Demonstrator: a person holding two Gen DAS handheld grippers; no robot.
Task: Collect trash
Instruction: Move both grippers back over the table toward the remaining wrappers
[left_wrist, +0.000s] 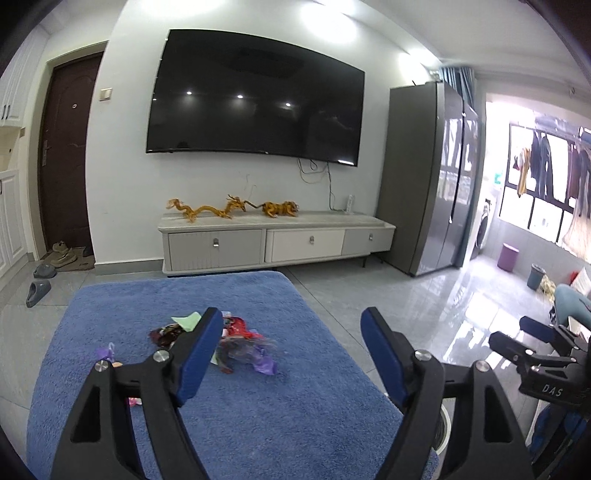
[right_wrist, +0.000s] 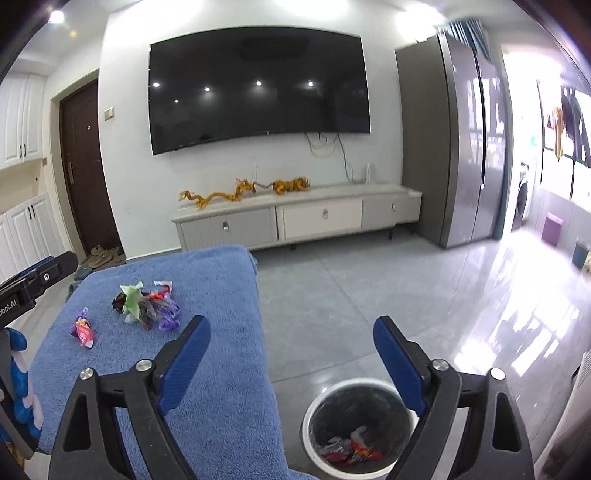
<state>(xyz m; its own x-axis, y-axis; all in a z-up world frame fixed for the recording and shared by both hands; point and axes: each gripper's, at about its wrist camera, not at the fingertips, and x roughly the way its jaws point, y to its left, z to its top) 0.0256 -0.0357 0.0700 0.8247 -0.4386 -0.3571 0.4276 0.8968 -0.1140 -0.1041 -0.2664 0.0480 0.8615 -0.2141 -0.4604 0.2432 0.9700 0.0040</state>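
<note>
A pile of crumpled wrappers (left_wrist: 240, 347) in red, purple, green and dark colours lies on the blue towel-covered table (left_wrist: 229, 417). It also shows in the right wrist view (right_wrist: 149, 306), with a separate purple-pink wrapper (right_wrist: 83, 328) to its left. My left gripper (left_wrist: 291, 354) is open and empty above the table, just behind and right of the pile. My right gripper (right_wrist: 291, 354) is open and empty, over the floor beside the table and above a white trash bin (right_wrist: 314, 410) with a black liner and several wrappers inside.
A TV cabinet (left_wrist: 277, 240) with golden figurines stands against the far wall under a large TV (left_wrist: 255, 99). A grey fridge (left_wrist: 432, 177) stands to the right. Slippers (left_wrist: 38, 288) lie near the brown door. The right gripper shows at the right edge of the left wrist view (left_wrist: 532, 339).
</note>
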